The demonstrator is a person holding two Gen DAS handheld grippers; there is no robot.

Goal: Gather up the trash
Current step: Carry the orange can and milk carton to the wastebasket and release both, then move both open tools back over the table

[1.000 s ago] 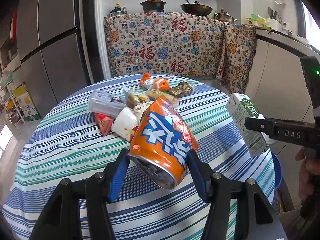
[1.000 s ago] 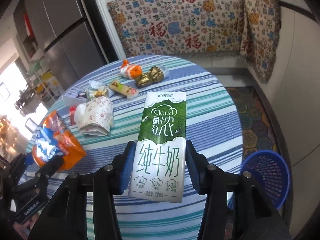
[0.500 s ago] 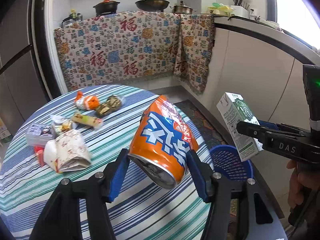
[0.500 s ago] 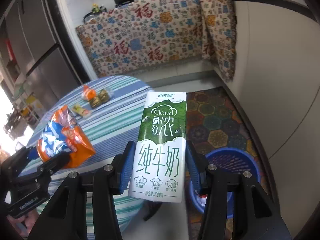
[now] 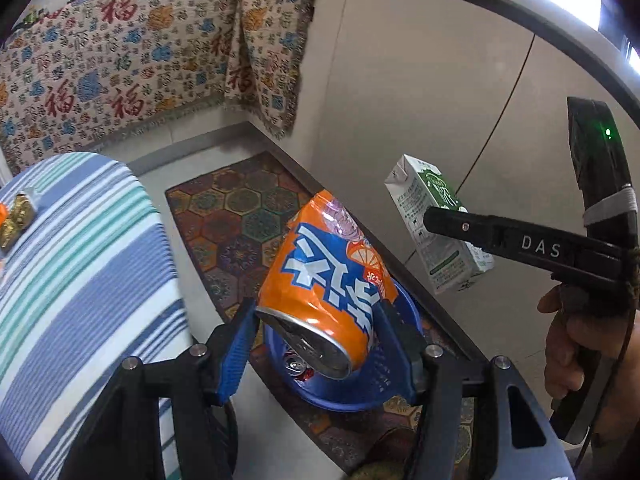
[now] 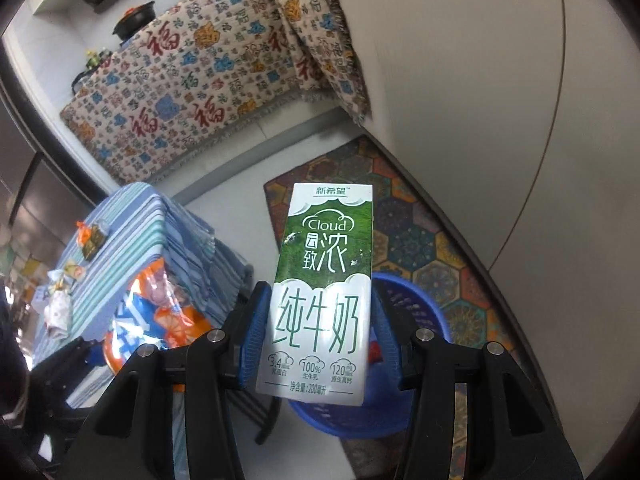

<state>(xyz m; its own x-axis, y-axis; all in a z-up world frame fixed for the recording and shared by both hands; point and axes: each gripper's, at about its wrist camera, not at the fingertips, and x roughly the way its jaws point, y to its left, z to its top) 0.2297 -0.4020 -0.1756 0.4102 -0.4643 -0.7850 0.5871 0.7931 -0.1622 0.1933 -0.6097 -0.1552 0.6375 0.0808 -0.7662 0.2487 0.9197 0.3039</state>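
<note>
Crushed orange can (image 5: 328, 280) is clamped between the pads of the left tool (image 5: 316, 344), held directly above the blue basket (image 5: 340, 396) on the floor. Milk carton (image 6: 324, 288) is pinched in the right tool (image 6: 320, 340), over the basket's near rim.

Risks judged: carton may be released short and strike the rim, tipping out. The two tools are crowded over the basket; a knock could be caused. Wrappers (image 6: 90, 236) remain on the striped bench (image 5: 80, 260), beside the basket.

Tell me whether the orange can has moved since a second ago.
Yes. The orange can, gripped by the left gripper, has left the striped table and now hangs above the blue basket.
</note>
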